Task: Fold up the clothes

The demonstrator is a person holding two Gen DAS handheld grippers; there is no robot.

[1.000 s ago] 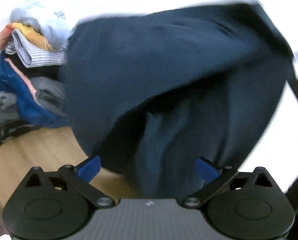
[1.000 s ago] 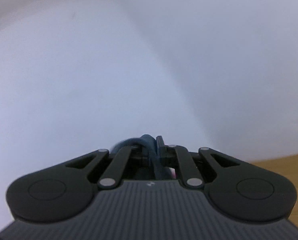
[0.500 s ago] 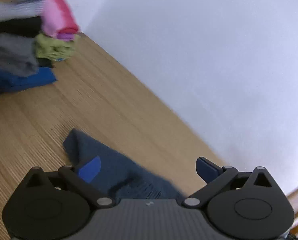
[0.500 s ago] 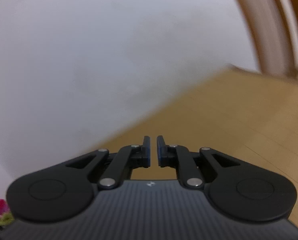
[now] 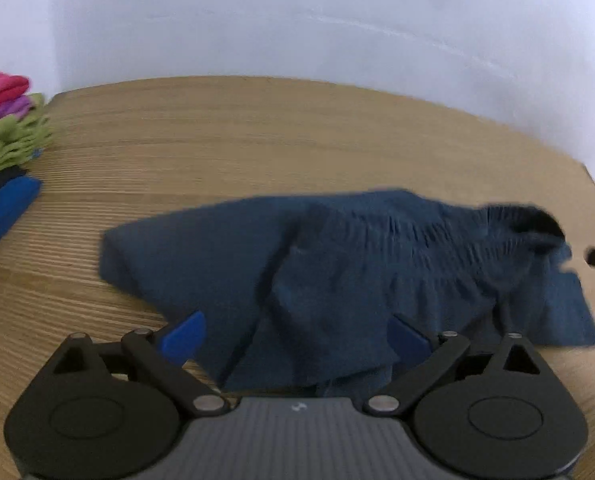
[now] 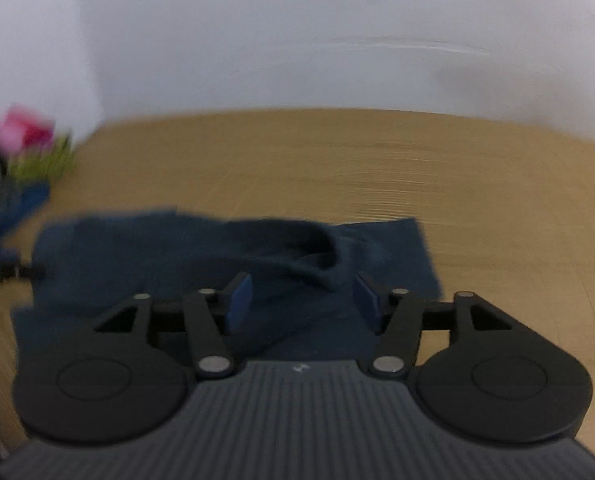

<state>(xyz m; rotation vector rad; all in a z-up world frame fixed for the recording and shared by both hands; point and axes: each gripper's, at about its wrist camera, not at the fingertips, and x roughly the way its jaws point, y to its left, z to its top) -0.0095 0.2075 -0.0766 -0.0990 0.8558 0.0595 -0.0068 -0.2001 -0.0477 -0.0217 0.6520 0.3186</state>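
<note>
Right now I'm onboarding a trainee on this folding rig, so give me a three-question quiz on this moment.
1. True or false: the navy garment lies neatly folded on the wooden table.
2. The left gripper is: A) shut on cloth B) open C) out of view.
3. Fill in: the stack of folded clothes sits at the table's far ____ side in the left wrist view.

Key: 1 false, it lies crumpled; 2 B; 3 left.
</note>
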